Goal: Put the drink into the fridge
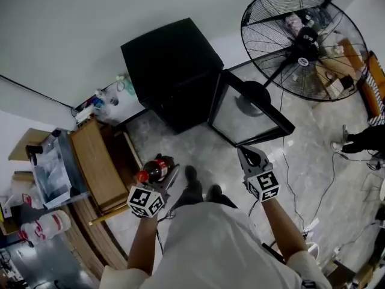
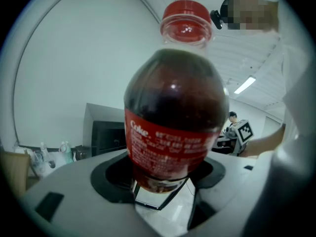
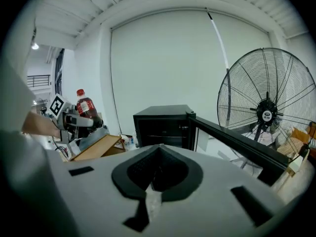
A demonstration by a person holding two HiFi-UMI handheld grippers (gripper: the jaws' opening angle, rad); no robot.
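left gripper [image 1: 163, 176]: jaws clamped on cola bottle [image 2: 175, 127]
right gripper [image 1: 251, 157]: jaws shut together, nothing held
fridge [image 1: 174, 71]: door [image 1: 249, 113] swung open; bottle held well apart from it

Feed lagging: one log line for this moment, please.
left tongs shut on cola bottle | right tongs shut, empty | fridge door open
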